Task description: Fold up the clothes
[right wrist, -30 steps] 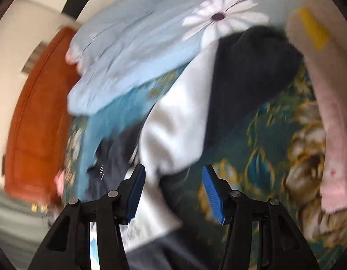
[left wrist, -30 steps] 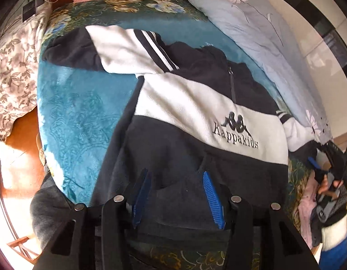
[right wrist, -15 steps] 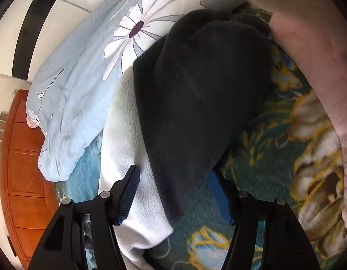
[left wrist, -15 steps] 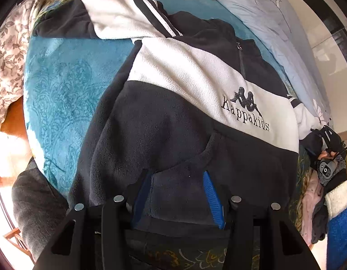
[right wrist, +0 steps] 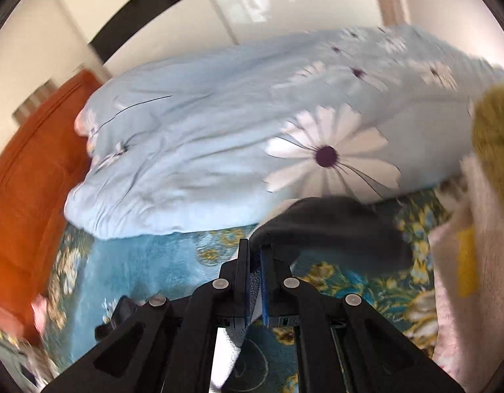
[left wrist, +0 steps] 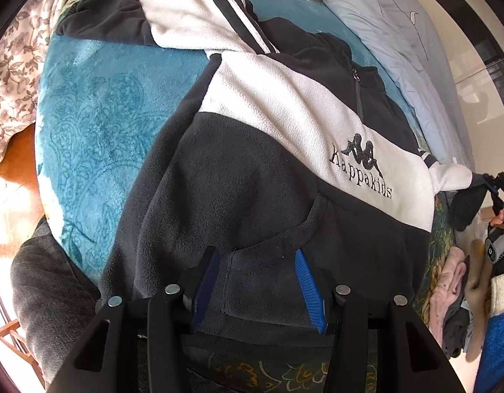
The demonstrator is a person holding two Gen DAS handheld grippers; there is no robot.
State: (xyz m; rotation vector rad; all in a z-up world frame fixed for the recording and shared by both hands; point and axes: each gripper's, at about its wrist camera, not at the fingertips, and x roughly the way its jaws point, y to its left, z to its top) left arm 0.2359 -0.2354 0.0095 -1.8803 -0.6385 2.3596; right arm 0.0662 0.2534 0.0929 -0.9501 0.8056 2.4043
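R tongs [right wrist: 255, 258] pinching sleeve cuff [right wrist: 330, 226], L tongs [left wrist: 257, 281] agape

Bright daylight, fisheye warp, right-view blur.

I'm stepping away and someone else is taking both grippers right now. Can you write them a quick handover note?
Left gripper: open, jaws straddling the hem of the black-and-white fleece pullover, nothing pinched.
Right gripper: shut on the black sleeve cuff, lifted off the bed.
The pullover lies front-up, spread on the teal bedspread, the other sleeve stretched out flat. The blue daisy duvet lies beside it.
Done: one cuff gripped.
Left: no fold shows yet. Likely bring this sleeve across the chest, then the other, then fold the body.
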